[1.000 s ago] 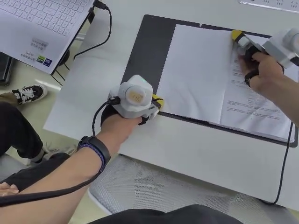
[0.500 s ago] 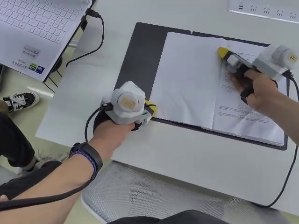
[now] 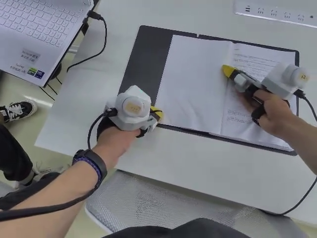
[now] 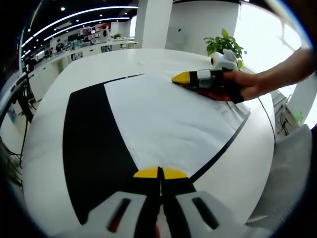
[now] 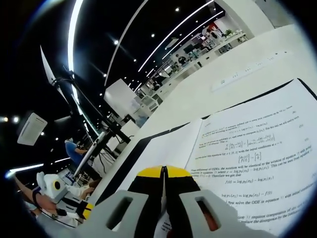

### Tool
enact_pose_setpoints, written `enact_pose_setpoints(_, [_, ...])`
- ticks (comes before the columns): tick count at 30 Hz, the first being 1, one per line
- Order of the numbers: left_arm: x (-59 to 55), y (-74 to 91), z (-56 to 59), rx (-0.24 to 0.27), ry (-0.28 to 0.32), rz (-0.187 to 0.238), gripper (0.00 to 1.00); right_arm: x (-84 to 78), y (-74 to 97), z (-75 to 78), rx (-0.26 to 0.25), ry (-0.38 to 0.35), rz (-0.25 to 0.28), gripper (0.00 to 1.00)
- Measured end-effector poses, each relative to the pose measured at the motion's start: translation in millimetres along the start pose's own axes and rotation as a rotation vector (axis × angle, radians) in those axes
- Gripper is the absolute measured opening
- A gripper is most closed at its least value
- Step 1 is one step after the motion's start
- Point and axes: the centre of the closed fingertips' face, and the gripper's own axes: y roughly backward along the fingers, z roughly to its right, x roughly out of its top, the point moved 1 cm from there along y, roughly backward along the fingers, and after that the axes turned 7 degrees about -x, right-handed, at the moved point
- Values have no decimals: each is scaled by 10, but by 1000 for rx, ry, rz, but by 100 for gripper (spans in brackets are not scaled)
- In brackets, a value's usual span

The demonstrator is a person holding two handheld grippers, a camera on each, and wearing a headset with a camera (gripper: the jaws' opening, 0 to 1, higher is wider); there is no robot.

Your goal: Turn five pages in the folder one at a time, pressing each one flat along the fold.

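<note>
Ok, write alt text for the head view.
An open black folder lies on a white table. The right gripper, jaws shut, rests at the fold beside a printed page; the left gripper, shut, sits at the folder's near edge.

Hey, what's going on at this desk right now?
A person is working on an open black folder lying on a white table, with a hand-held gripper in each hand. The left gripper, jaws shut, rests at the folder's near edge by the bottom corner of the blank white page. The right gripper, jaws also shut, has its yellow tips at the fold between that sheet and the printed page, apparently pressing it flat.
</note>
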Motion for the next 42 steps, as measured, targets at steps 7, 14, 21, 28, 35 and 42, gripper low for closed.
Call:
enact_pose_setpoints(7, [2,0,-2,-2,-2,4,0,-114,129,-35,24,-4,-16,0])
enact_pose_setpoints(14, [5,2,1,-7,2,8,0,-275,317,-209,44,-6,-35,0])
enact_pose_setpoints(21, [5,2,4,-7,2,8,0,-401,446,-311,58,-12,-44,0])
enact_pose_setpoints(28, [1,-1,10,-9,2,9,0,-517,561,-372,67,-23,-51,0])
enact_pose_setpoints(35, [-3,-4,6,-9,2,8,0,-631,672,-447,81,-26,-65,0])
enact_pose_setpoints(42, [-17,3,22,-13,-2,5,0,-722,764,-481,92,-25,-79,0])
